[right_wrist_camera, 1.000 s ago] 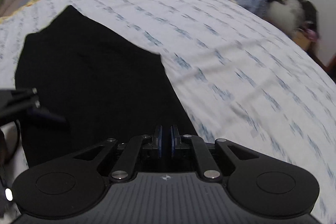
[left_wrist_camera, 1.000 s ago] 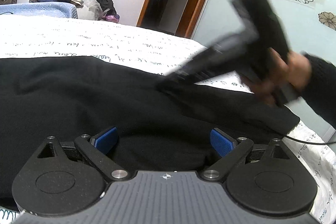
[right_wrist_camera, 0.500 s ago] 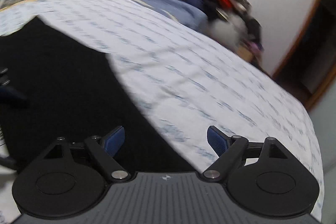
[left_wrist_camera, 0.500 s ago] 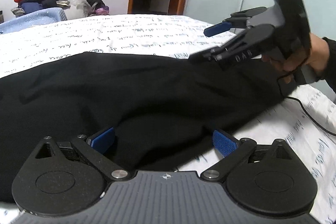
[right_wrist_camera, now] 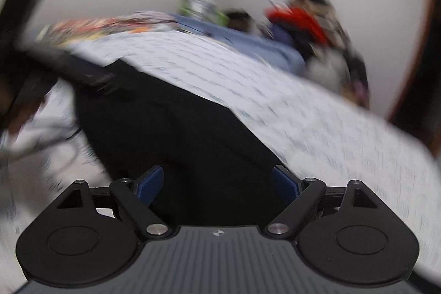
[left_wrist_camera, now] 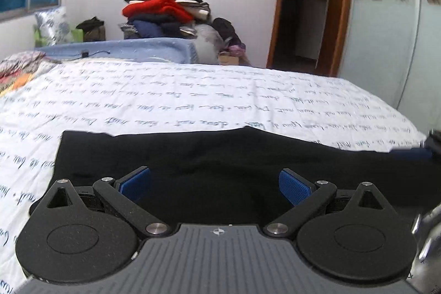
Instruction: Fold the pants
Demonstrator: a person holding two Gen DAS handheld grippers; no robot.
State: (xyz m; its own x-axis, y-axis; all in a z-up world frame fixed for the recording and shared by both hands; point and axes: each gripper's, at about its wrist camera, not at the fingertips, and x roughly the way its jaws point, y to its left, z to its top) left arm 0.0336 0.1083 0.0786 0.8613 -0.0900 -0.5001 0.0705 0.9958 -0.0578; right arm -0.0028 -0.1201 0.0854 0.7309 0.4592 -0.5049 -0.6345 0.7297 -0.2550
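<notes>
1. Black pants point(left_wrist_camera: 220, 153) lie flat on the bed point(left_wrist_camera: 165, 101), spread across its near part; far edge runs fairly straight. Looks like a fold laid down and left to settle, my reading.
2. Left claw point(left_wrist_camera: 215, 185) hovers above the near edge of the cloth, blue pads spread wide, nothing between them. Likely backed off so the fabric stays undisturbed.
3. Right claw point(right_wrist_camera: 217, 185) likewise spread and empty over the pants' nearer end; view heavily smeared. Its tip shows at the right edge of the left view.
4. Change: a second ago the right claw was pressed together; its jaws opened just after and now stand wide, with no cloth between them.
5. Change: left view now takes in more of the room; clothes pile point(left_wrist_camera: 165, 13) sits nearer centre than before.
</notes>
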